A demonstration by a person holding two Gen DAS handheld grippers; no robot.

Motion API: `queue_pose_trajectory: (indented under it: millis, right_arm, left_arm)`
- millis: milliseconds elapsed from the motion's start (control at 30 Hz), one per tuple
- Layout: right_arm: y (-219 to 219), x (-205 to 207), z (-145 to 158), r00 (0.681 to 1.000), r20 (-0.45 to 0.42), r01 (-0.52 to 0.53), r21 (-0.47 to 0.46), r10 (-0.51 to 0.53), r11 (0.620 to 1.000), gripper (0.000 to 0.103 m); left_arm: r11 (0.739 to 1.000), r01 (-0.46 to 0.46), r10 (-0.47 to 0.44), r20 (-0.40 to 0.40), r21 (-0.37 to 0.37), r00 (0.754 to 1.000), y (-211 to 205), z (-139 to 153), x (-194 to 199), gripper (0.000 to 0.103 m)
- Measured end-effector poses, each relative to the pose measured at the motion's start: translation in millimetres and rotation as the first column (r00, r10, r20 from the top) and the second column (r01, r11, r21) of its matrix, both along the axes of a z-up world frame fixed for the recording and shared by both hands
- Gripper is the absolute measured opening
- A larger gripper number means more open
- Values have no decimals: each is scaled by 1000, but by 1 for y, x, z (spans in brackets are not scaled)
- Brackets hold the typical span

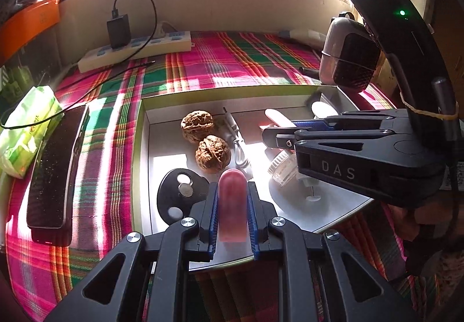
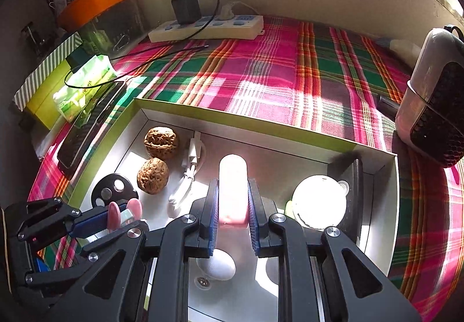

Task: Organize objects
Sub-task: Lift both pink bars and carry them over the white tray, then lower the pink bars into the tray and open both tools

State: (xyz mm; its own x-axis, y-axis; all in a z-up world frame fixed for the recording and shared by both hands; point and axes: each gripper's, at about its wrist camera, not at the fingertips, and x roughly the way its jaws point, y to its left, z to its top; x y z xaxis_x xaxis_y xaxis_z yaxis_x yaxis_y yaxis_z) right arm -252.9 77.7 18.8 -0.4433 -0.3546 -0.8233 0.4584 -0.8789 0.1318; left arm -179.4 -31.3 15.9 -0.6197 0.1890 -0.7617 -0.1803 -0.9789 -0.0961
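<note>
Tilting both tools down over the box [image 1: 142, 130], your left gripper [image 1: 232, 206] and right gripper [image 2: 232, 206] each pinch a pink capsule.

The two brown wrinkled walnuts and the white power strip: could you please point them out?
Farther brown wrinkled walnut [image 2: 161, 142], right wrist view, shell middle.
Nearer brown wrinkled walnut [image 2: 152, 175], right wrist view, shell middle.
White power strip [image 2: 232, 29], right wrist view, top face.

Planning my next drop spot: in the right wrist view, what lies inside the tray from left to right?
Black disc → two walnuts → white cable → pink capsule in the right gripper → white round lid → dark block.
</note>
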Motion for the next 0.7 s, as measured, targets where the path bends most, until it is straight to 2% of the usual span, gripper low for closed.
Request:
queue_pose_trajectory:
  millis: [300,400,467,533,700]
  right_arm:
    - [-1,0,0,1000,-5,9,-3,-9,1000,19]
    - [-1,0,0,1000,-2,7,-16,-7,1000,24]
    - [-1,1,0,1000,-5,8,-15,-8,1000,32]
    - [0,2,0,1000,-4,14,-15,-14,1000,44]
    - [3,6,2,1000,-6,22,-19,-22,1000,46]
  left_arm:
    - [1000,-3,3,6,1,1000,1,-1,-2,17]
    - [1000,-3,3,7,1,1000,2,-1,-2,17]
    - [1000,-3,2,8,4,1000,2,-1,-2,18]
    - [1000,-5,5,9,1,1000,3,-1,-2,20]
    - [1000,-6,6,11,6,1000,3,1,1,24]
